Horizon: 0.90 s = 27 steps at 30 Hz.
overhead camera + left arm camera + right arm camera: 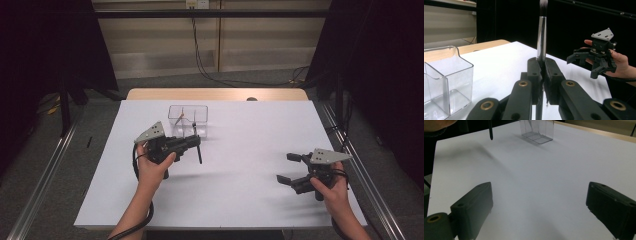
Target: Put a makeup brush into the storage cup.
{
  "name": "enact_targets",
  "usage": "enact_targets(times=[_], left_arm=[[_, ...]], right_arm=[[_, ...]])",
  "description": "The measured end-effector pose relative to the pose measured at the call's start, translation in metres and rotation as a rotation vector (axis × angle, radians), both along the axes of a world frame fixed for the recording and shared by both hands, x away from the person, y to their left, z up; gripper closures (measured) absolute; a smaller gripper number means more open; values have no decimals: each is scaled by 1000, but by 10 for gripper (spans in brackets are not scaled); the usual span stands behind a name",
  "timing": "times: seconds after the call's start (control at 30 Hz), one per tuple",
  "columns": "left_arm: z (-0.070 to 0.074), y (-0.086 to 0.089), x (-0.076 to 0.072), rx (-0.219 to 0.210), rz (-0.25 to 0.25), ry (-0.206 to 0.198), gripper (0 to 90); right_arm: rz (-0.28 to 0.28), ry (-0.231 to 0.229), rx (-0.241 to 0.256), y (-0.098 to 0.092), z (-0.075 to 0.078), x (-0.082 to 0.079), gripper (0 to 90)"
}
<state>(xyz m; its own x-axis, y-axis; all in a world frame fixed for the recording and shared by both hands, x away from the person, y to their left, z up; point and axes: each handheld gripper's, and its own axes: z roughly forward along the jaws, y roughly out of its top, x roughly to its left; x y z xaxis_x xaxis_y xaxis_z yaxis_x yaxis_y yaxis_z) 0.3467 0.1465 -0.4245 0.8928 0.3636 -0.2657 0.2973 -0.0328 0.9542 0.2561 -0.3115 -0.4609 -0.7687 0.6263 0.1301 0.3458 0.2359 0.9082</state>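
1. Clamping the makeup brush upright, our left claw hovers just at 6 o'clock of the clear box.
2. We should lower it slowly, handle-first, into a compartment.
3. Our right claw waits wide open, empty.

Clear box at desk far middle. Left gripper with brush just before box; right gripper well right, nearer.

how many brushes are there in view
2 that I can make out: a makeup brush clamped in the left gripper, and what looks like another one leaning inside the clear container. More may be hidden there.
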Motion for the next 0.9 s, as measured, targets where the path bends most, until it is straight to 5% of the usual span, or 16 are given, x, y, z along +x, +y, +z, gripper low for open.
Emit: enact_targets(times=[0.9], left_arm=[[5,5,3,5,27,-8,841]], right_arm=[[-35,-10,31,-10,-6,-11,71]])
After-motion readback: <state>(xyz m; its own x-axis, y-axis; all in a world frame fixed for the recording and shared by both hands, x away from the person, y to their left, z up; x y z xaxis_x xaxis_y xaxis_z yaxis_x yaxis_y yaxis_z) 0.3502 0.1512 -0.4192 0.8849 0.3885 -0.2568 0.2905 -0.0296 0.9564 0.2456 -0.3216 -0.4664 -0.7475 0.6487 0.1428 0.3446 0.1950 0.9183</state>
